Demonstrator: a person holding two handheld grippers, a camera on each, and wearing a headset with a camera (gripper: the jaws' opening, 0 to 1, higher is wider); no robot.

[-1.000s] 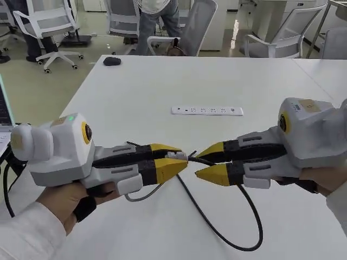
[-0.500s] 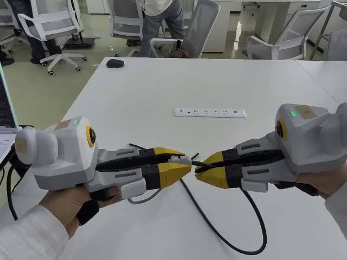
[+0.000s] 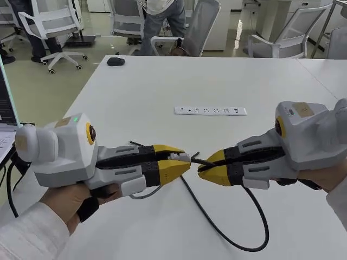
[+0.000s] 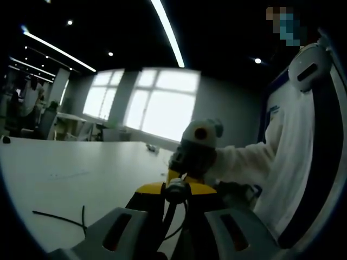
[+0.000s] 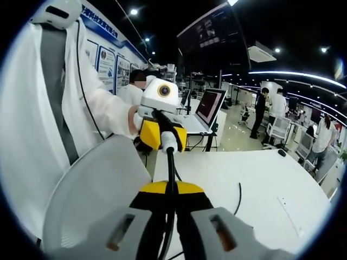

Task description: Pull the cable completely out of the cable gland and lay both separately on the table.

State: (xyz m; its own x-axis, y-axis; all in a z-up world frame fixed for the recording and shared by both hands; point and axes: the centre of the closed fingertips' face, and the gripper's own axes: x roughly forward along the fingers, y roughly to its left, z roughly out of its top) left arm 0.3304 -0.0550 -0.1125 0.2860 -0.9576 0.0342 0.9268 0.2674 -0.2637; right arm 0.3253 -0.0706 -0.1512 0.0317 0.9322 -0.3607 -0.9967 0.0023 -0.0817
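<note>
Cable, one, sits clenched in the right claw, one cable gland in the left claw.

Right gripper jaws pinched on black cable; cable runs straight ahead into white gland; gland clamped in left gripper; white table beneath; laptop behind.

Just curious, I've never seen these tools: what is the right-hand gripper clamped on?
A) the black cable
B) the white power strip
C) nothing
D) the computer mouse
A: the right gripper is shut on the black cable, which runs on to the cable gland held by the left gripper.
</note>
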